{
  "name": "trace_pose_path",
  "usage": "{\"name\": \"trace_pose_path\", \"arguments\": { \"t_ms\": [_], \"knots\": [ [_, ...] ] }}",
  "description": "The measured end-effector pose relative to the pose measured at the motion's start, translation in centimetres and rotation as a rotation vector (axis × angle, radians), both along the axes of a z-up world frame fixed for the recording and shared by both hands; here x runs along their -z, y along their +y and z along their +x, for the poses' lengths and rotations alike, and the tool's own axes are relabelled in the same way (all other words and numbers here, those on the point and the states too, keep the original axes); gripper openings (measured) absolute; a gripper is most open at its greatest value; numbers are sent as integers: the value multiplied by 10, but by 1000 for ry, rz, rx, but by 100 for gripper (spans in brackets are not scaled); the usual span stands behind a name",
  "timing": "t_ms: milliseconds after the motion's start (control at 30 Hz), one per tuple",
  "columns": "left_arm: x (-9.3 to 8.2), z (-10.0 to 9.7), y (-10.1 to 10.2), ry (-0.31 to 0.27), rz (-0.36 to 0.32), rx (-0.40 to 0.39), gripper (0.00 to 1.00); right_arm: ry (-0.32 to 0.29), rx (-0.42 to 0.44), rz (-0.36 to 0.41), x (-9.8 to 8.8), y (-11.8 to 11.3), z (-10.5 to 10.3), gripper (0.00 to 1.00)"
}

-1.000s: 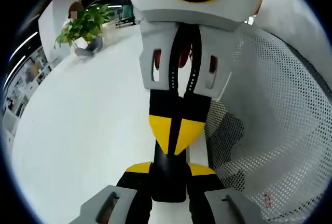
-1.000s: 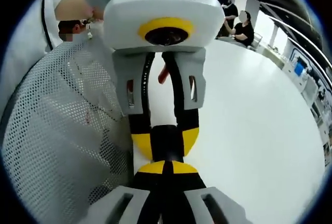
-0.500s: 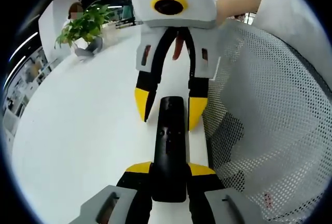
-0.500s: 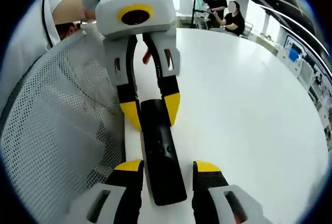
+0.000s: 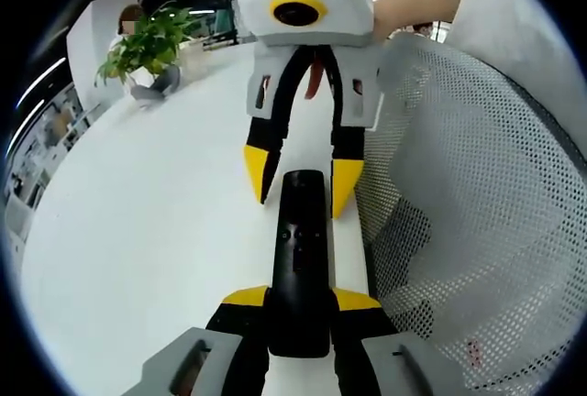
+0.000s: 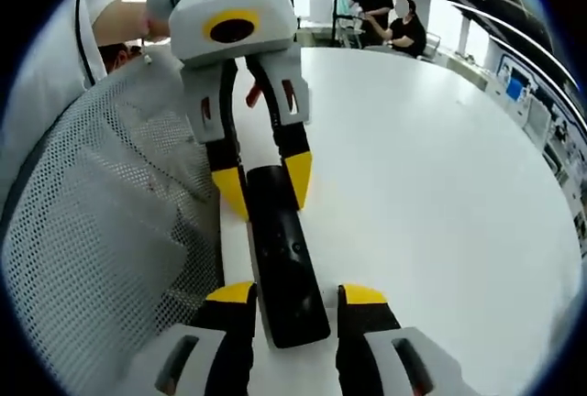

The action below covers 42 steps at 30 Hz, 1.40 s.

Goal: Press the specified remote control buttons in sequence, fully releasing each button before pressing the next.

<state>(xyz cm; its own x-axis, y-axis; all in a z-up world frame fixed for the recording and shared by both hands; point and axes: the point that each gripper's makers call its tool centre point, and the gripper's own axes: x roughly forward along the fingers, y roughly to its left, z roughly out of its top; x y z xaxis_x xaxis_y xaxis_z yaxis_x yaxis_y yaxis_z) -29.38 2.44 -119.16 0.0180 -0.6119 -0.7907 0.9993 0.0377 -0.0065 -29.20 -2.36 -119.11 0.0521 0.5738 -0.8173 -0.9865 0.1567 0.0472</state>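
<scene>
Now, slim black remote, glossy, long

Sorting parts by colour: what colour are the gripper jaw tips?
Yellow, on black jaws; clearest on the right gripper in the left gripper view.

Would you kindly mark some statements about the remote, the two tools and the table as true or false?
1. The left tool is shut on one end of the black remote. True.
2. The right tool is clamped on the remote. False: its tips stand apart on either side of the far end.
3. The remote lies on a white table. True.
4. A potted plant stands on the table. True.
5. The remote is white. False: it is black.
</scene>
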Motion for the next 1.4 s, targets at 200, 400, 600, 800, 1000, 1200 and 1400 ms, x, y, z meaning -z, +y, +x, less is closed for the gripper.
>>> {"name": "trace_pose_path", "arguments": {
  "t_ms": [200,400,600,800,1000,1200,1400],
  "knots": [
    [0,0,0,0,2,3,24,-9,-22,-17,2,2,-3,23],
    [1,-1,0,-1,1,3,24,-11,-44,-29,3,3,-3,23],
    [1,-1,0,2,-1,-2,25,-35,-85,-47,3,3,-4,22],
    [1,-1,0,2,-24,-28,25,-38,-92,-51,3,3,-3,21],
    [1,0,0,-2,-62,-78,25,-54,-102,-61,4,3,-3,21],
    [-3,-6,1,110,-98,-193,37,-52,-90,-53,4,3,-2,21],
    [-26,4,12,81,-166,-306,46,-48,-82,-49,4,3,-2,22]
  ]
}}
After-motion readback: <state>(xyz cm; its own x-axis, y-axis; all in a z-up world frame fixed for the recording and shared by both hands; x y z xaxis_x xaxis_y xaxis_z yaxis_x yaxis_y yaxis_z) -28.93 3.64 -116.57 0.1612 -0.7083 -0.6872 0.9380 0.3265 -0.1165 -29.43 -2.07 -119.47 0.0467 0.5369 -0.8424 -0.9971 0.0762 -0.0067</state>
